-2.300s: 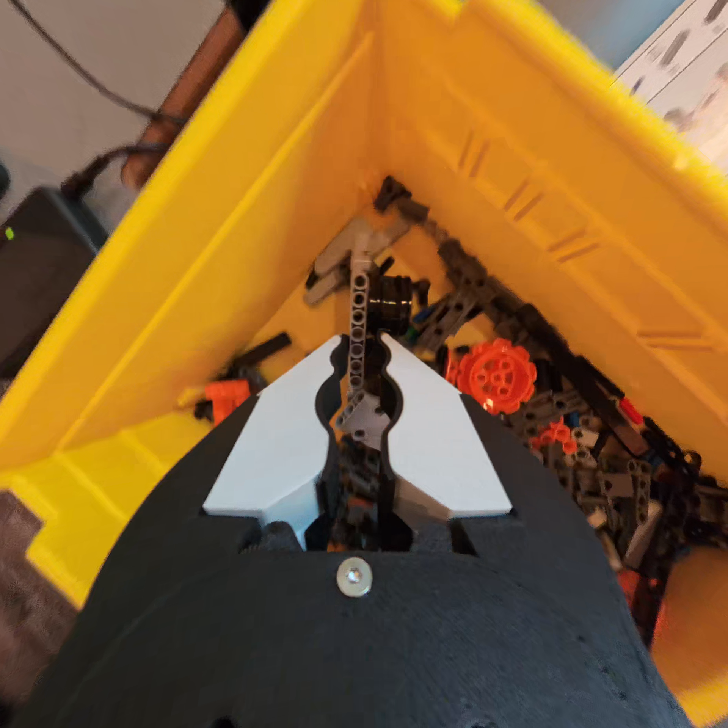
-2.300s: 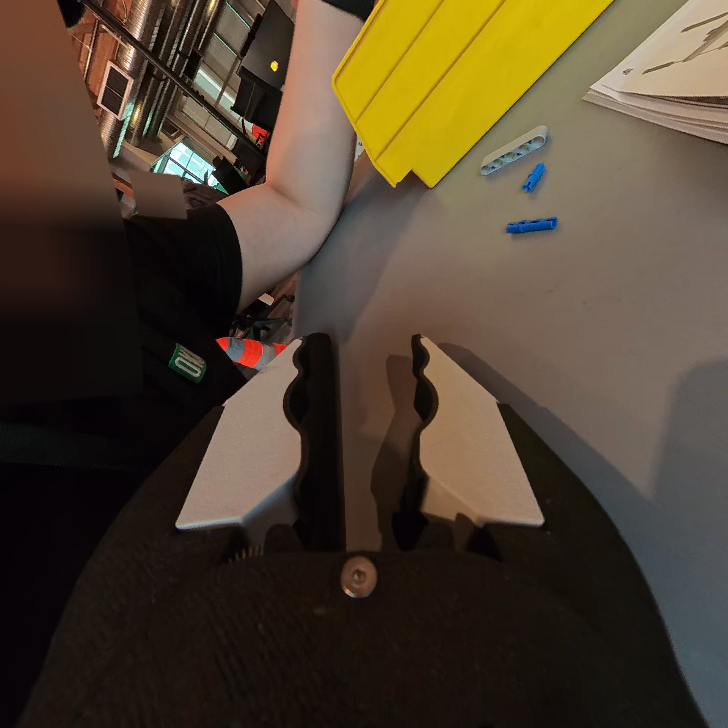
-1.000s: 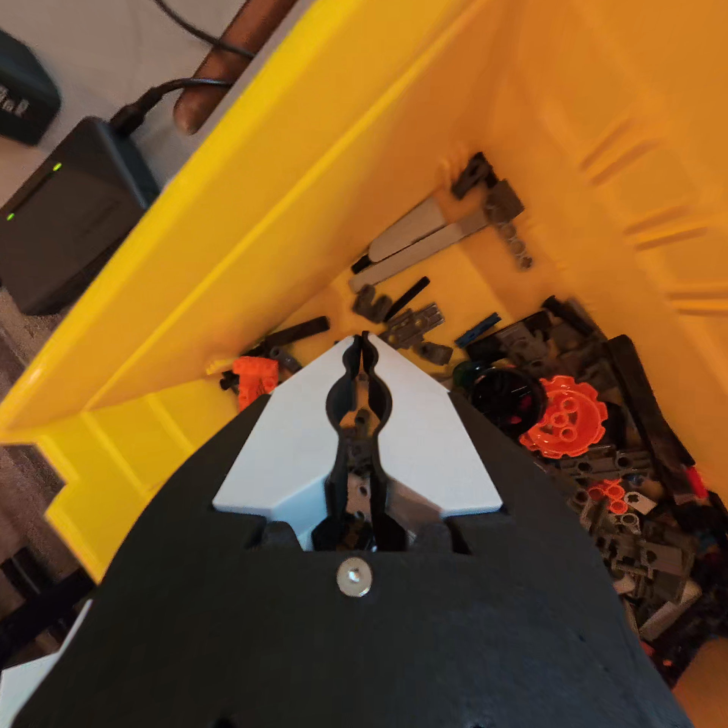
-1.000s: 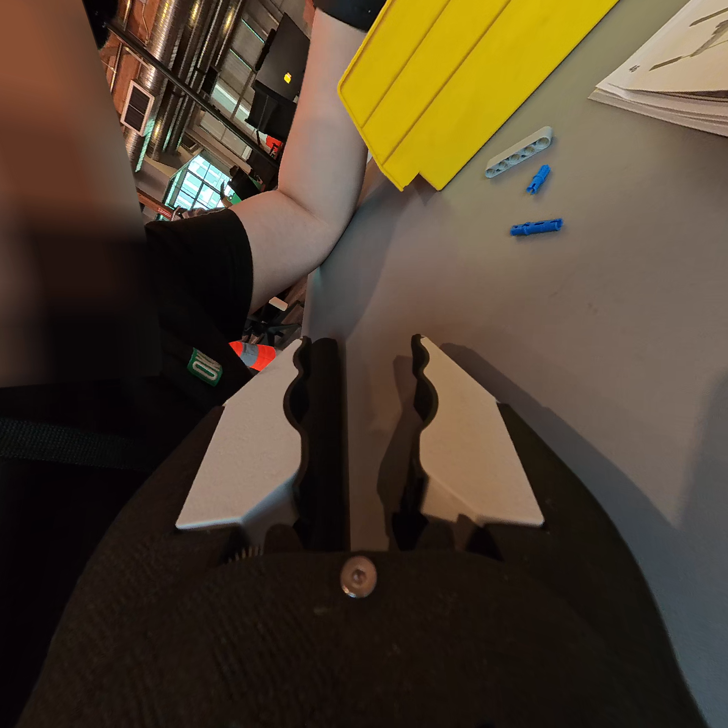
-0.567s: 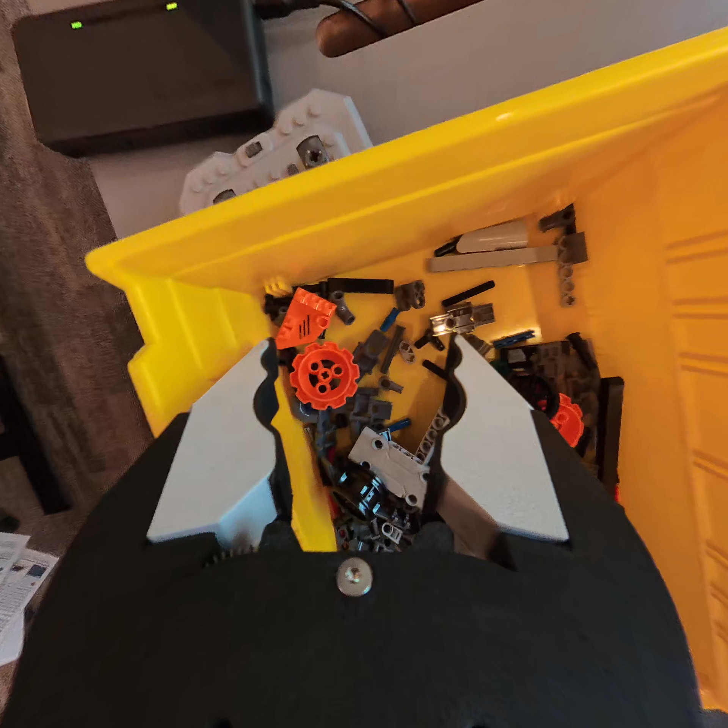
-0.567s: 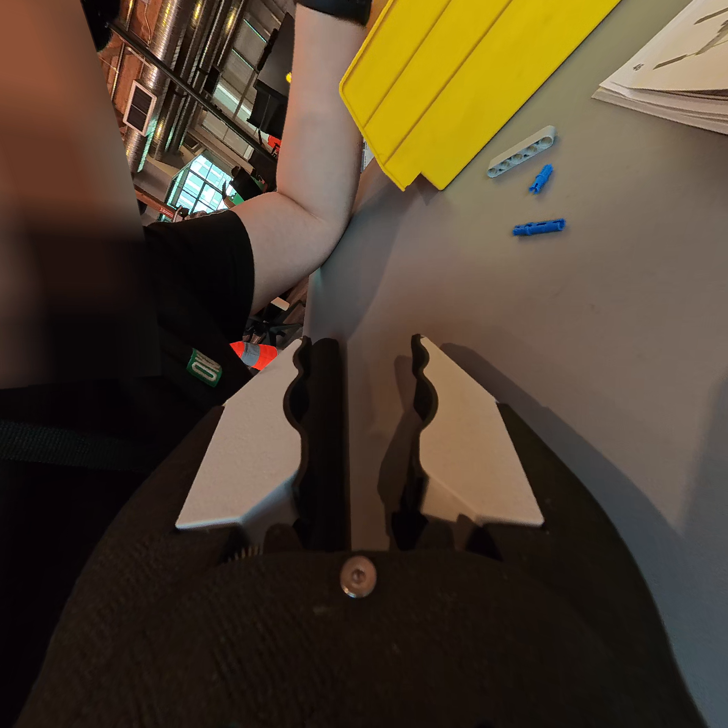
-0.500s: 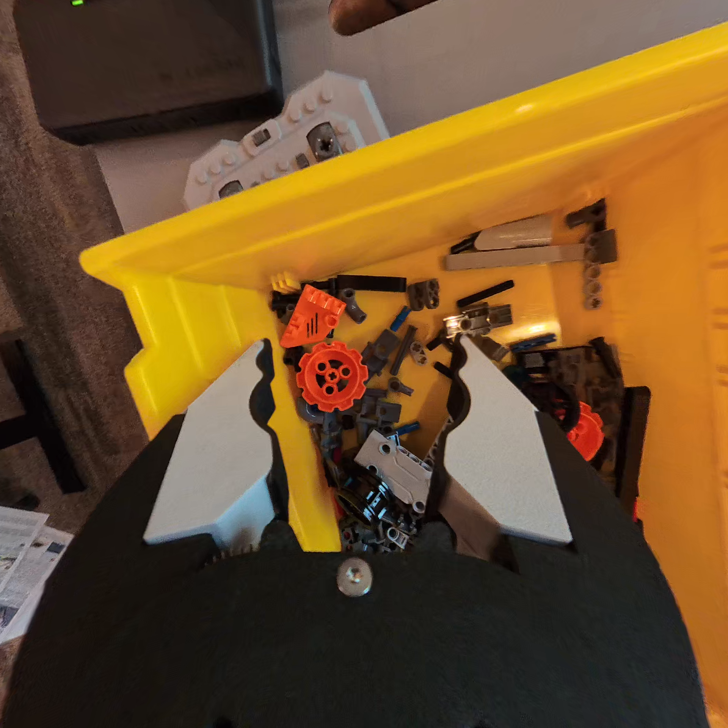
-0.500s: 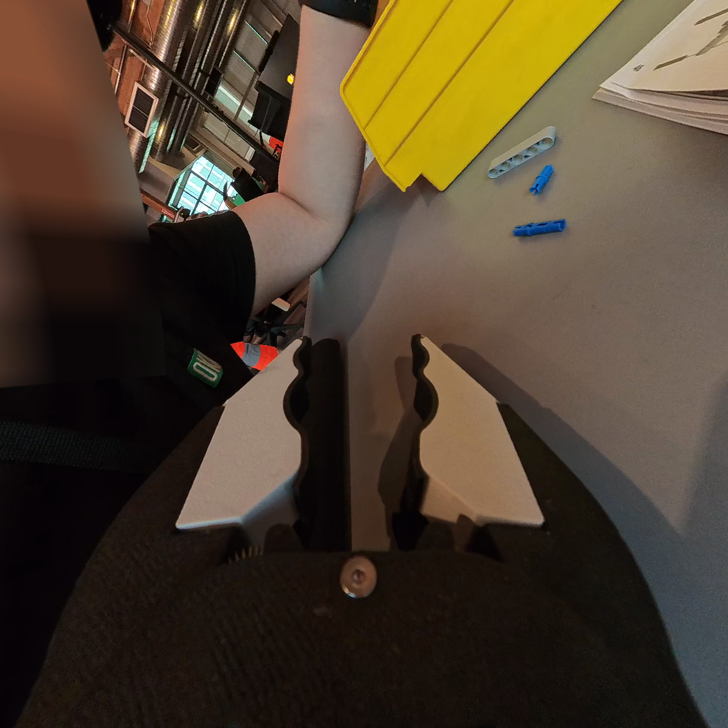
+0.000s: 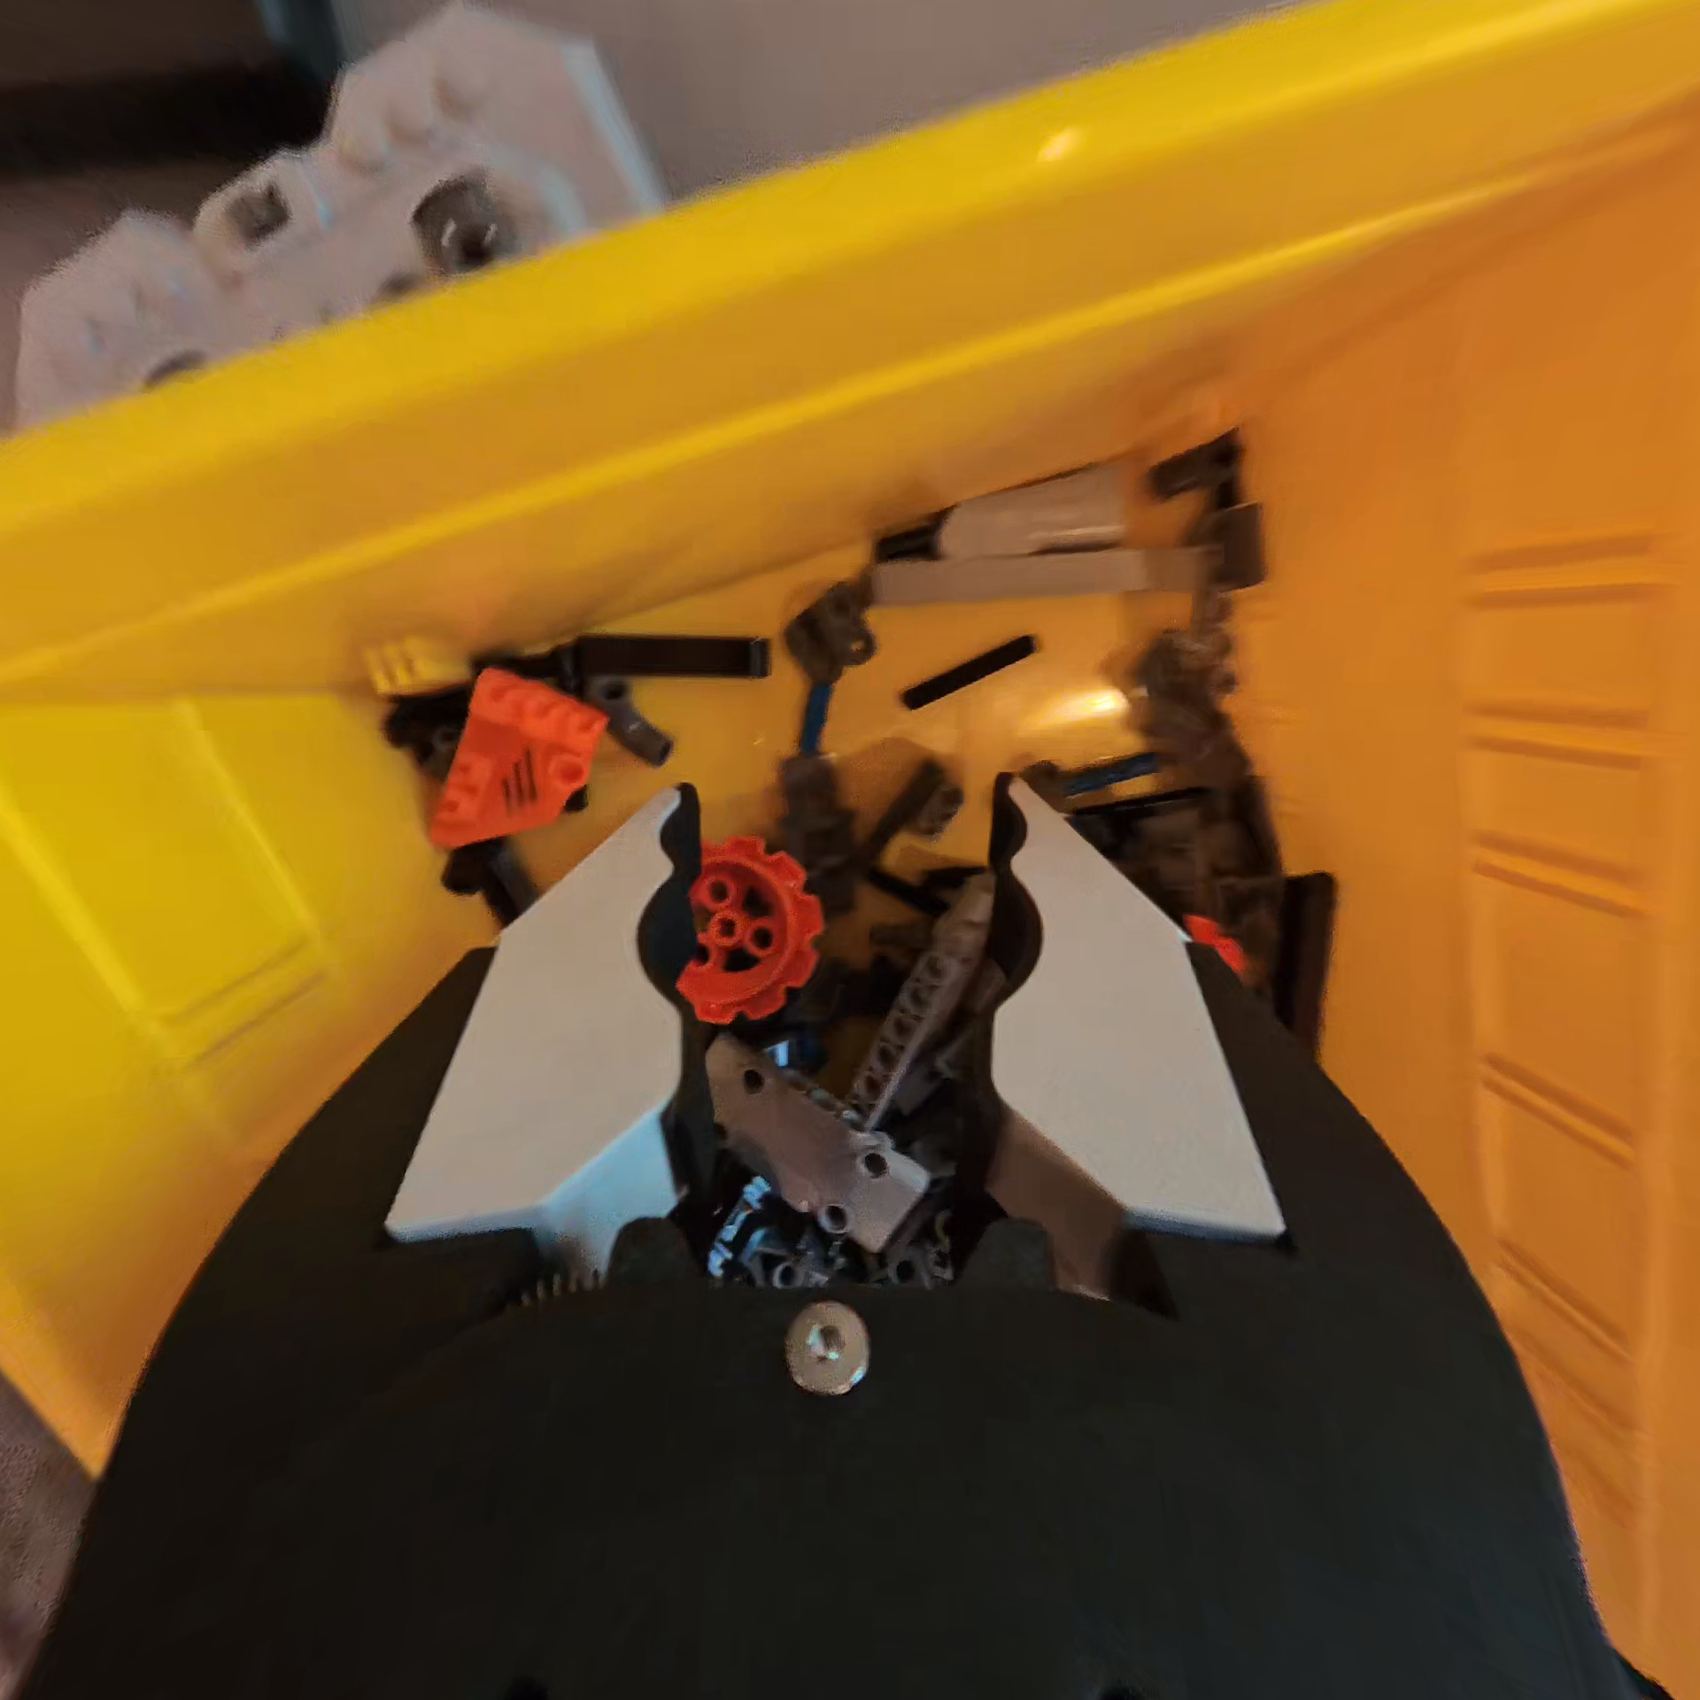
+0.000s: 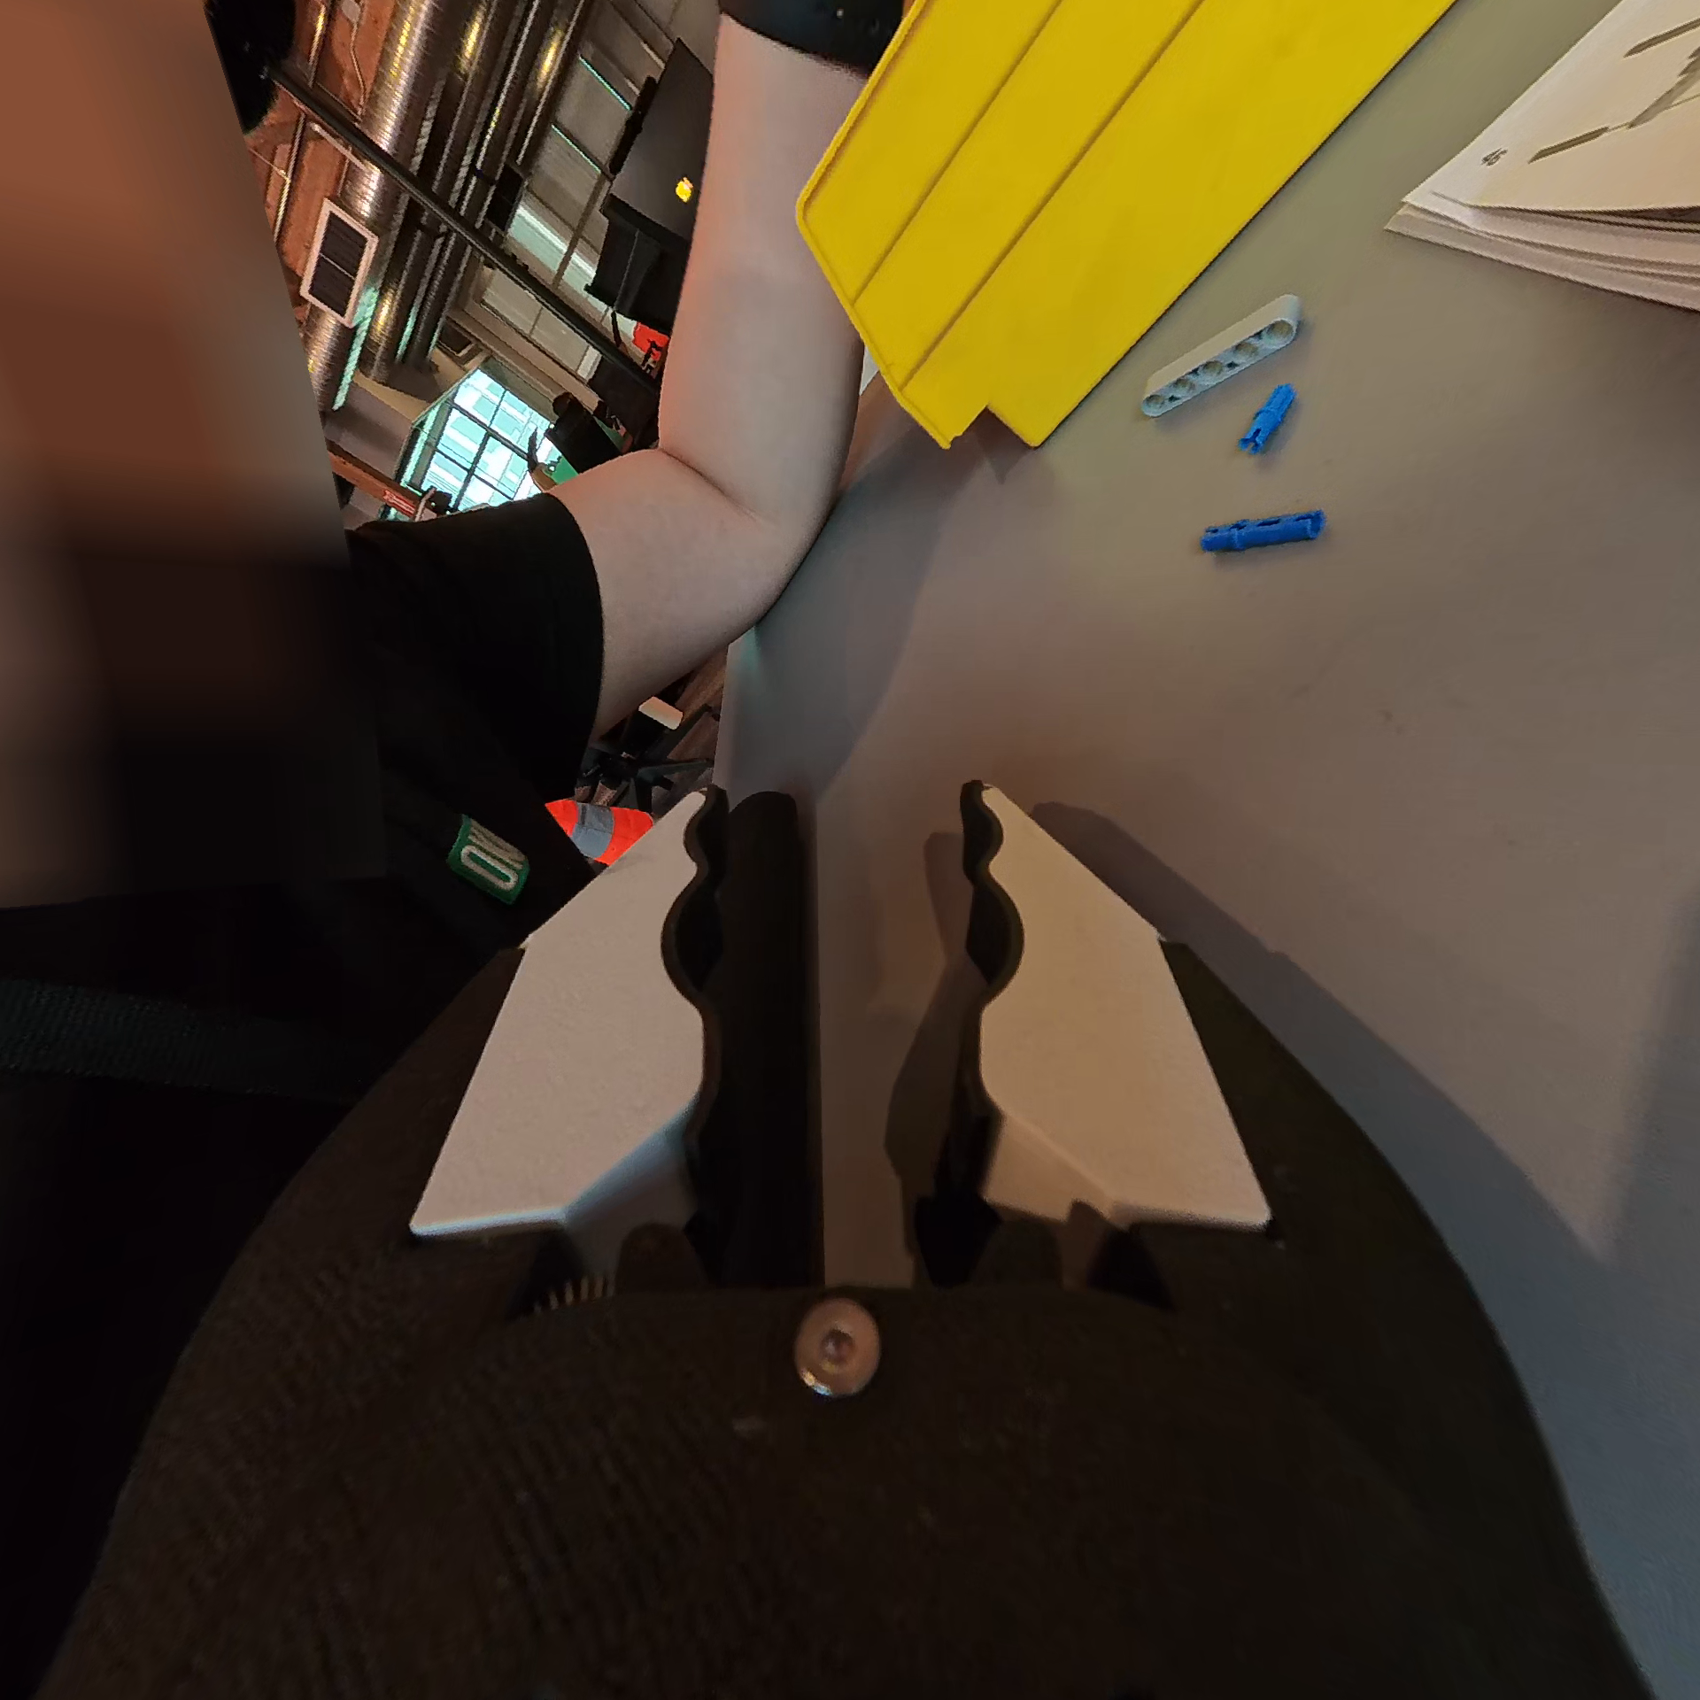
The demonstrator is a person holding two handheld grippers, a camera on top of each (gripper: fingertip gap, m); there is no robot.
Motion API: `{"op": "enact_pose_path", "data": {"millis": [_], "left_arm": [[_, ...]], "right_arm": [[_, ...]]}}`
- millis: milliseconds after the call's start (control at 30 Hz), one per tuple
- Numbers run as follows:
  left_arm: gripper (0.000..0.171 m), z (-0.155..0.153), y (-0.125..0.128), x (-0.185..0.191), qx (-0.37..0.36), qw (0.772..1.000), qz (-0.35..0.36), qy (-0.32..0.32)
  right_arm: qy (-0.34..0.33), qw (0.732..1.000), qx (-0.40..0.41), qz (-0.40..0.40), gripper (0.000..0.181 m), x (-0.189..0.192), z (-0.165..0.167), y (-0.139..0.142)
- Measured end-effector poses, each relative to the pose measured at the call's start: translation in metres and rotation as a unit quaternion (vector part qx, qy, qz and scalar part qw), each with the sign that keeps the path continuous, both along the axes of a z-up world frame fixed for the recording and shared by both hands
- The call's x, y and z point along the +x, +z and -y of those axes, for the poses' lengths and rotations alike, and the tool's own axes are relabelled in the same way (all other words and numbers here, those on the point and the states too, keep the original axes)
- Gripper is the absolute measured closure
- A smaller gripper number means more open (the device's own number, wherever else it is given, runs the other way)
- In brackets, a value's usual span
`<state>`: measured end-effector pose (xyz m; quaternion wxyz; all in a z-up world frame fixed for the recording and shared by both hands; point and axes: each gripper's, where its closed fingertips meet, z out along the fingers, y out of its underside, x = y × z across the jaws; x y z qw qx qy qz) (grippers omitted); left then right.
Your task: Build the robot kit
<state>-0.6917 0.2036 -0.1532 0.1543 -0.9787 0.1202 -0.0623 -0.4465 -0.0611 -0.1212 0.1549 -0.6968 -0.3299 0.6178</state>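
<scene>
My left gripper [image 9: 842,796] is open and empty inside a yellow bin [image 9: 644,386], over a heap of small building parts. An orange gear wheel [image 9: 745,929] lies just inside its left finger. A grey holed beam [image 9: 920,1021] and a grey block [image 9: 809,1141] lie between the jaws, lower down. An orange wedge piece [image 9: 515,759] lies to the left by the bin wall. My right gripper [image 10: 837,800] is open and empty, resting at the edge of a grey table [image 10: 1288,782]. A grey beam [image 10: 1219,354] and two blue pins [image 10: 1262,531] lie ahead on the table.
The yellow bin [image 10: 1039,202] also shows at the top of the right wrist view, with a person's arm [image 10: 736,442] beside it. A paper booklet [image 10: 1582,166] lies at the table's far right. A white studded block [image 9: 304,230] stands behind the bin. The gap from one gripper's tips to the other's is roughly 35 cm.
My left gripper, shut on a grey beam earlier, has opened, swung to another part of the bin and moved down closer to the parts. The right gripper has hardly moved.
</scene>
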Motion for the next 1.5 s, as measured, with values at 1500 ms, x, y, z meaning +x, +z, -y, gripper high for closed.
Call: {"op": "enact_pose_path", "data": {"millis": [1500], "left_arm": [[0.079, 0.043, 0.002, -0.037, -0.098, 0.990, -0.079, 0.060]], "right_arm": [[0.001, 1.000, -0.011, -0.003, 0.131, 0.000, 0.000, 0.000]]}}
